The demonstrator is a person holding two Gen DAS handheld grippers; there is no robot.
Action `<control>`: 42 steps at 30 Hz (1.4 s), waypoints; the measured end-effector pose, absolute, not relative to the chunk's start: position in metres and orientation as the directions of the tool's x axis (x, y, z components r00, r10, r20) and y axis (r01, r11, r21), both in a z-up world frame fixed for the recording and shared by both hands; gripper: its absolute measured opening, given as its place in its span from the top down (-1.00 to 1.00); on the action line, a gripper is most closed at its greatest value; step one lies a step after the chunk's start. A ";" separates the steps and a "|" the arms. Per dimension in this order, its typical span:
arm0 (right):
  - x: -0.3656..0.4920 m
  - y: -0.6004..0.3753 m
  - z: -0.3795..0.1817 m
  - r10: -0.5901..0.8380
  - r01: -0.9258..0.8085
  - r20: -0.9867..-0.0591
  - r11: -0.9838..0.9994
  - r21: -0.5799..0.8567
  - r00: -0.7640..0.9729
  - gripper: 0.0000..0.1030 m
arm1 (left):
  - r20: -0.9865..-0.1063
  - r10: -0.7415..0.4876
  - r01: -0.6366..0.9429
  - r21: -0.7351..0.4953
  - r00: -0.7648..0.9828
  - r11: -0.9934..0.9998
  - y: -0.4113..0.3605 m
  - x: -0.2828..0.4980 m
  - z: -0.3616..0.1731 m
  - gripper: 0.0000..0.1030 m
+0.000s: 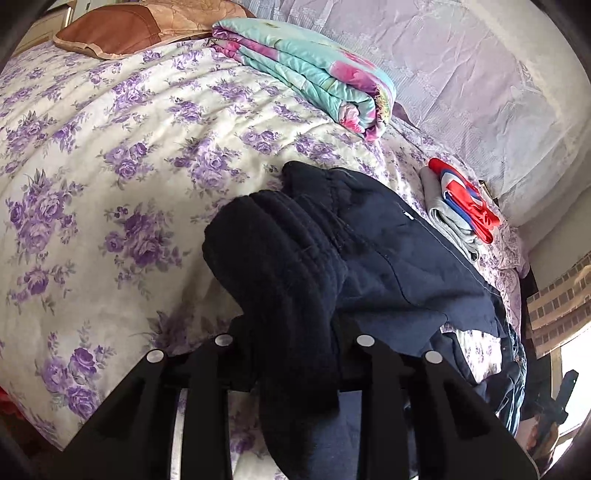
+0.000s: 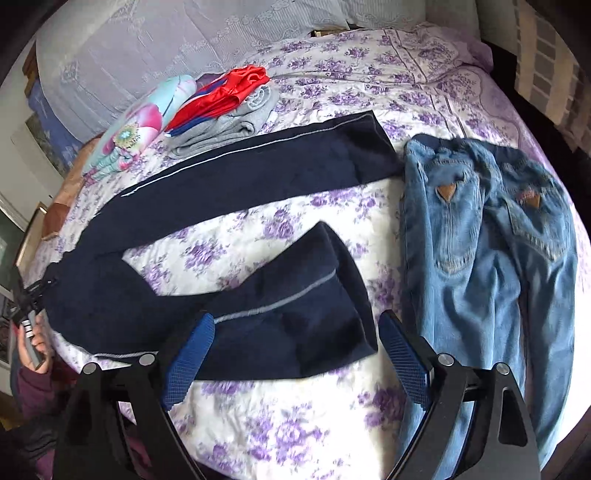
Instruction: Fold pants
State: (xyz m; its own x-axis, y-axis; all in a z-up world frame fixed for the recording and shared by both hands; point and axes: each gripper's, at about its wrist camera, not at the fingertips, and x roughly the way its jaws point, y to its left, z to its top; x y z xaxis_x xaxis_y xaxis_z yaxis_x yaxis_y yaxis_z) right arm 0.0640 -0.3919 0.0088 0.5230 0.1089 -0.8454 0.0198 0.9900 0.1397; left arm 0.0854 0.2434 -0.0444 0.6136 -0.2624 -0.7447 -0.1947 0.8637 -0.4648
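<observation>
Dark navy pants lie on the floral bed, waist at the left, two legs spread to the right. The far leg lies straight; the near leg's cuff lies between the fingers of my open right gripper, whose blue pads are wide apart. My left gripper is shut on the pants' waistband, which bunches up and drapes over its fingers. The left gripper also shows at the left edge of the right wrist view.
Light blue jeans lie flat on the right of the bed. A folded red, blue and grey clothes stack and a folded turquoise floral blanket sit near the lavender pillows. A brown pillow lies far left.
</observation>
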 end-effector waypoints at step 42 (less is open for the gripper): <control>-0.033 -0.364 0.003 0.331 -0.190 -0.776 0.944 0.271 0.537 -0.18 | -0.712 -0.265 0.016 -0.336 0.650 0.942 0.233 -0.001 0.005 -0.18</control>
